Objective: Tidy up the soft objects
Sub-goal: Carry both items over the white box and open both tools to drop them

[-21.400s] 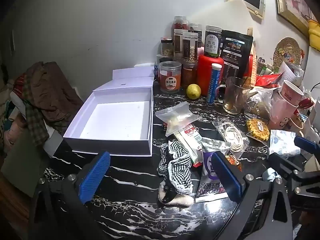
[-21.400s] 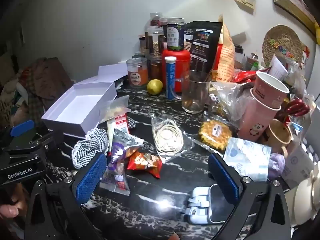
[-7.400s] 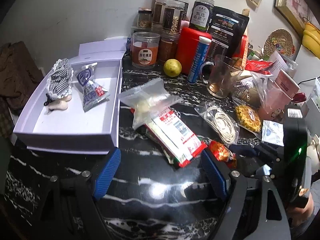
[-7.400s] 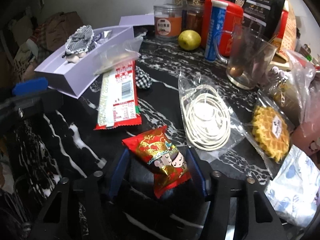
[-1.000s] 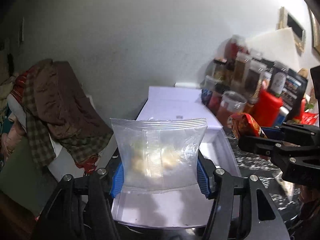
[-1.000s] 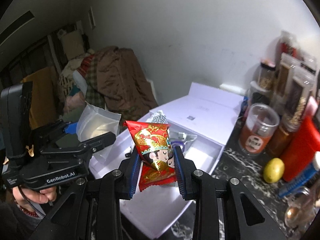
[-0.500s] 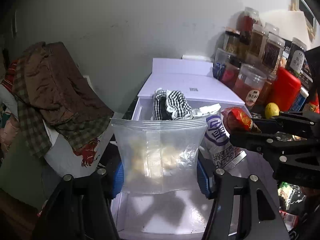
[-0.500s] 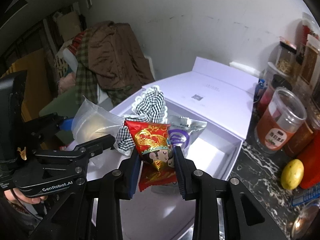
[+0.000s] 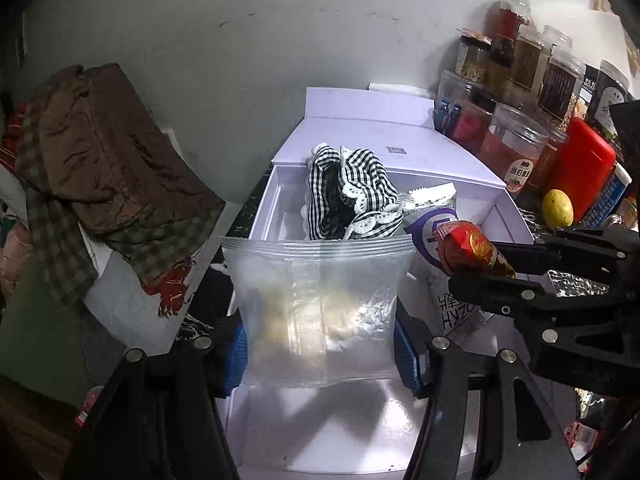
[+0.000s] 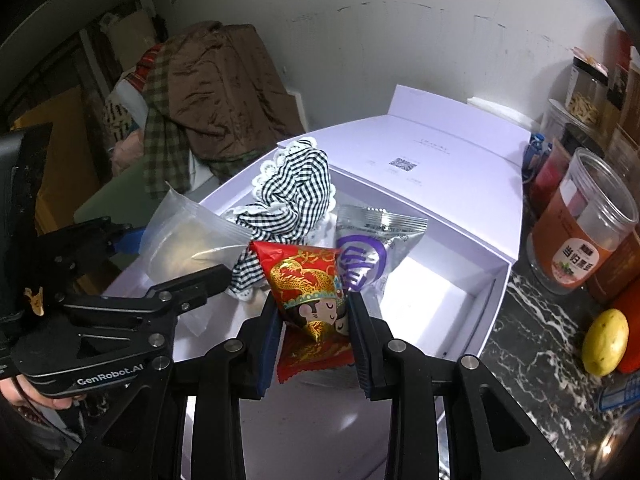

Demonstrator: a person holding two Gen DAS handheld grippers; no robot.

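Left gripper [image 9: 320, 344] clamps clear crinkly zip bag [image 9: 320, 312]; right gripper [image 10: 314, 334] clamps glossy red foil packet [image 10: 310, 300].

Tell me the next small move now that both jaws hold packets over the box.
Probably lower both a little and release: the clear bag and red packet hang above bare floor of the white box, in front of the checked cloth.

Glossy red foil snack packet [image 10: 310, 280]; clear, smooth plastic zip bag [image 9: 320, 312]; checked cloth [image 9: 352, 196] (lace-edged); matt white card box [image 10: 448, 184]; polished black marble-look surface [image 10: 532, 332].
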